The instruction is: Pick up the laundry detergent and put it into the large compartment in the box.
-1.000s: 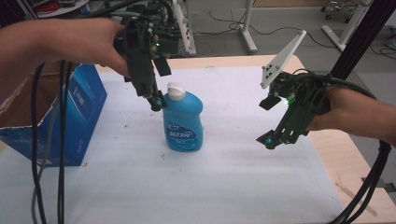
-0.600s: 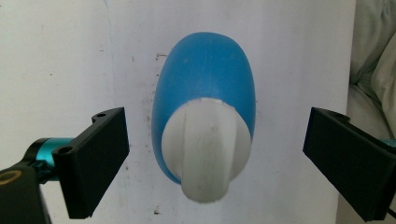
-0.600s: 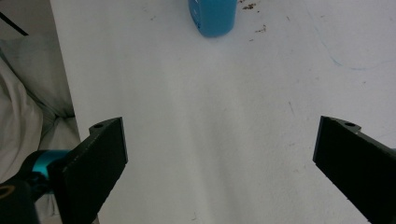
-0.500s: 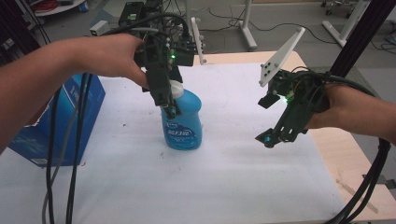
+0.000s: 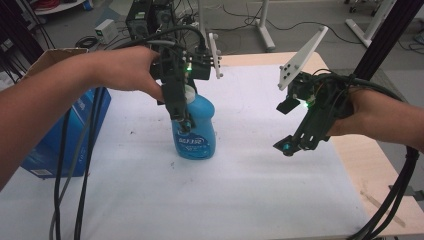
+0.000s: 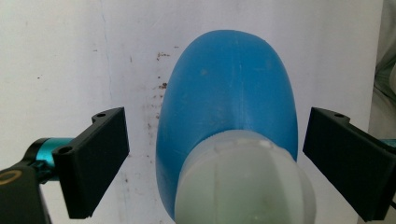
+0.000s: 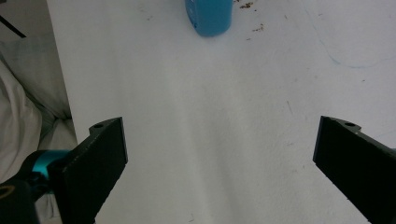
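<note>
1. Tabletop (image 5: 250,190): white cover, and the bottle (image 5: 194,131) stands upright about mid-tabletop. That's the landmark for everything else.
2. Box (image 5: 42,145): blue, well left of the bottle, untouched.
3. What changed: a second ago the left tool (image 5: 184,120) hung beside the bottle's cap; now it has dropped straight over it. Looks like a top grab is being lined up, not made yet.
4. Left tool: jaws wide, straddling the cap (image 6: 243,182) with gaps on both sides, so no grip.
5. Right tool (image 5: 290,146): parked well right of the bottle, jaws wide, holding nothing.
</note>
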`<control>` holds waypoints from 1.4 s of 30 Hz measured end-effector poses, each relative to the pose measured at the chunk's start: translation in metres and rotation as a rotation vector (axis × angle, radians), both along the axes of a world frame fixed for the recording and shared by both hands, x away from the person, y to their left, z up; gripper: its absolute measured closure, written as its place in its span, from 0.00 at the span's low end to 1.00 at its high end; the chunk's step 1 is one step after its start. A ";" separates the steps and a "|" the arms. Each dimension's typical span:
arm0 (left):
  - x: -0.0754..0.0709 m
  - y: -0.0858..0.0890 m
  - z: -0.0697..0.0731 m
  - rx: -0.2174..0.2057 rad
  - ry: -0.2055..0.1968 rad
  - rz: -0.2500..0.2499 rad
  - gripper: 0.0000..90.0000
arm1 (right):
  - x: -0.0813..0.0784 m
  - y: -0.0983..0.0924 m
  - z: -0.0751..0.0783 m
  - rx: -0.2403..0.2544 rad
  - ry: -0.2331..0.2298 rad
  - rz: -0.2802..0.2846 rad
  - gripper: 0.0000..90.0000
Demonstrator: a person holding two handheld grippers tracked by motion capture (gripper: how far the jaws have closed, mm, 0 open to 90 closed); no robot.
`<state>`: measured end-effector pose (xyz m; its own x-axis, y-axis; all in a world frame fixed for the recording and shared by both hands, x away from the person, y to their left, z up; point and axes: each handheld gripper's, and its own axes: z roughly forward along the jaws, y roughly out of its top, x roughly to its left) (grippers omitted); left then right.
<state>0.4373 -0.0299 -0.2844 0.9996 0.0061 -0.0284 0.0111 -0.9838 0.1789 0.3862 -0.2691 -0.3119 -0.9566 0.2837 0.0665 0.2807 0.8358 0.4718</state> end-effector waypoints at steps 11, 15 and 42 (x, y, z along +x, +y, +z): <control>-0.001 0.001 -0.002 0.010 -0.016 -0.023 0.18 | 0.000 0.003 0.000 0.000 0.001 0.003 0.02; -0.001 0.001 -0.002 0.006 -0.017 -0.022 0.20 | 0.000 0.002 0.000 0.000 0.000 0.005 0.02; 0.000 -0.001 -0.004 0.007 -0.008 -0.039 0.36 | 0.000 0.001 -0.003 0.005 0.008 0.001 0.02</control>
<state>0.4371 -0.0304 -0.2882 0.9993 -0.0325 -0.0209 -0.0284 -0.9847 0.1721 0.3860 -0.2681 -0.3145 -0.9564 0.2819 0.0757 0.2833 0.8338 0.4739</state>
